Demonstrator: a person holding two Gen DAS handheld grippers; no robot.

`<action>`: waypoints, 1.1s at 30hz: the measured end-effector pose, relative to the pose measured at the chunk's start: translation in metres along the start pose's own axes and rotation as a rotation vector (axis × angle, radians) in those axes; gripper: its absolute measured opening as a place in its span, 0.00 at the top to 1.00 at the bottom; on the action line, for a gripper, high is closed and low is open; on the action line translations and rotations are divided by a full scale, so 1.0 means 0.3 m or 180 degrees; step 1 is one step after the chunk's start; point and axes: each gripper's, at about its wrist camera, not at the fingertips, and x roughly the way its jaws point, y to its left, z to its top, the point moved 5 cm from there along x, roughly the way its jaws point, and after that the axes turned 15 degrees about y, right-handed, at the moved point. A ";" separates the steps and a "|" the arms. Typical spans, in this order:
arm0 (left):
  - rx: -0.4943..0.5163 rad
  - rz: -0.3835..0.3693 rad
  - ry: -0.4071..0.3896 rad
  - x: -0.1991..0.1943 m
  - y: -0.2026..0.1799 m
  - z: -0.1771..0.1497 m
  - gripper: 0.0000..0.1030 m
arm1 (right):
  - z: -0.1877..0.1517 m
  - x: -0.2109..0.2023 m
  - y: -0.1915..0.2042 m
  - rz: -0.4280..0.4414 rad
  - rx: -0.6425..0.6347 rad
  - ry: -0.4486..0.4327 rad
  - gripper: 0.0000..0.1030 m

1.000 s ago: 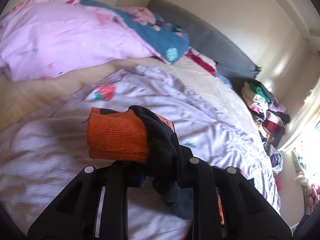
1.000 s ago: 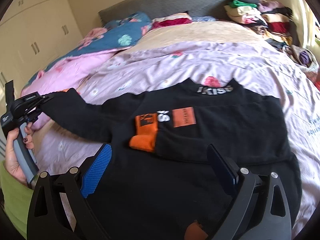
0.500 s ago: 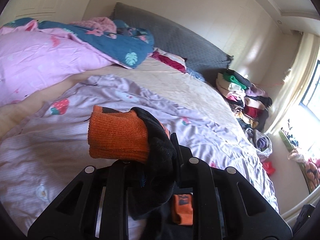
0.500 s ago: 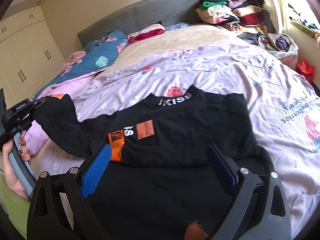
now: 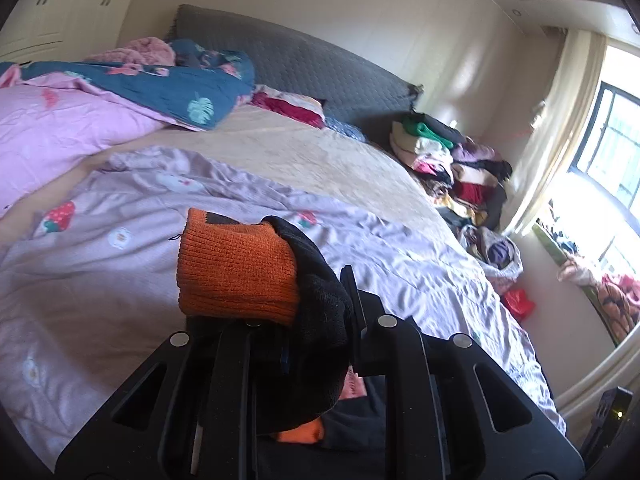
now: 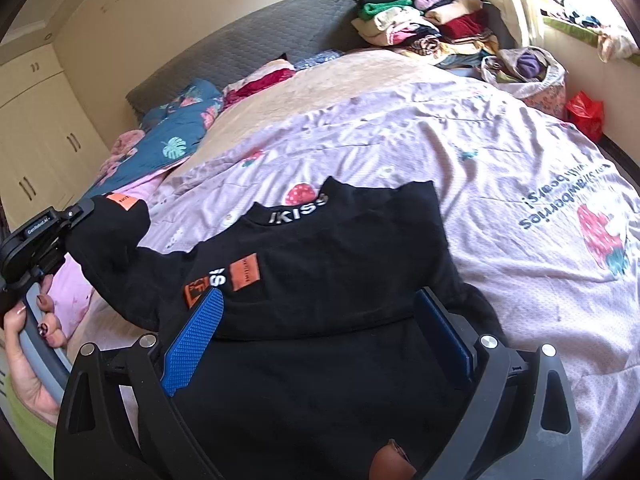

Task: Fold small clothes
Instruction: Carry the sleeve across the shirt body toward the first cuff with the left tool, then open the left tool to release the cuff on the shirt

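A: Since a second ago the sleeve (image 6: 120, 236) has swung in nearer the body of the black sweater (image 6: 328, 248), and its orange cuff (image 5: 236, 272) rides higher over the bed (image 6: 500, 168).

B: Which way does the sweater lie?

A: Flat on the lilac cover, collar toward the headboard, long axis up the bed; the sleeve stretches out leftward.

B: And the tools?

A: The left tool (image 5: 316, 320) is clamped on the cuff end. The right tool (image 6: 316, 340) stands wide open over the hem, gripping nothing.
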 end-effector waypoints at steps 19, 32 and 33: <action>0.0712 0.0096 0.0539 0.312 -0.266 -0.236 0.88 | -0.022 -0.046 -0.188 -0.0010 0.0345 -0.0084 0.08; 0.1210 -0.0479 0.1277 0.457 -0.373 -0.437 0.62 | -0.018 -0.056 -0.294 -0.0059 0.0614 -0.0114 0.08; 0.1225 -0.0520 0.1323 0.459 -0.376 -0.449 0.59 | -0.017 -0.050 -0.299 -0.0073 0.0629 -0.0104 0.08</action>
